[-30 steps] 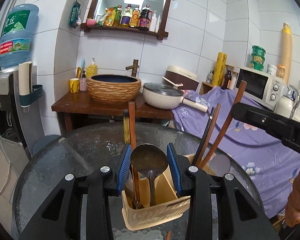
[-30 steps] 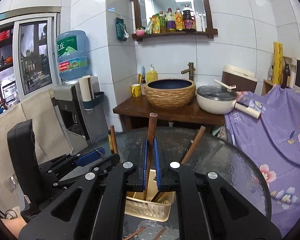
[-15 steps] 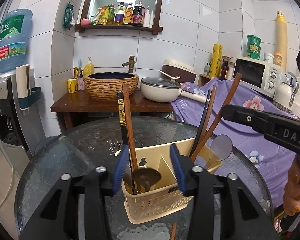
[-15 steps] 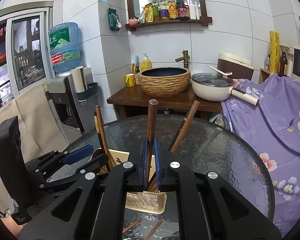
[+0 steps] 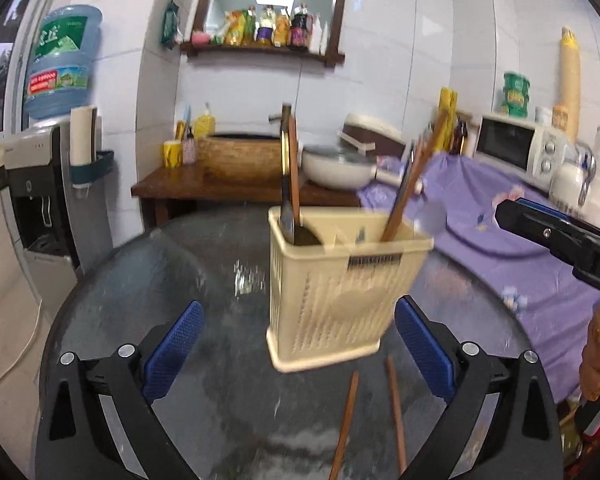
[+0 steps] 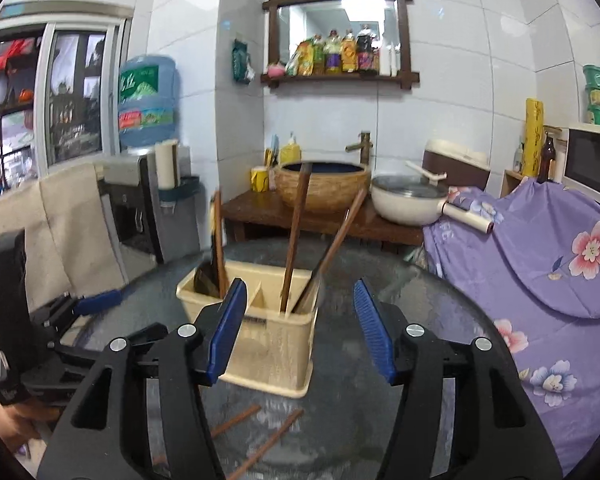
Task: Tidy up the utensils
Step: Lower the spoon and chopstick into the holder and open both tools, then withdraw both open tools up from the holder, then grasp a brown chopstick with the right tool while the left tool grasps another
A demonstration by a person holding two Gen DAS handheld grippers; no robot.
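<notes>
White tile walls blur behind the round glass table. At its centre stands the cream utensil caddy, handles inside smeared. Left tongs and right tongs gape wide, empty. Two chopsticks at 6 o'clock run off-frame.

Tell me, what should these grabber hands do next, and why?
Probably lower the right gripper onto one of the two brown wooden chopsticks lying loose on the round glass table before the cream plastic utensil basket; both grippers are open and empty.
</notes>
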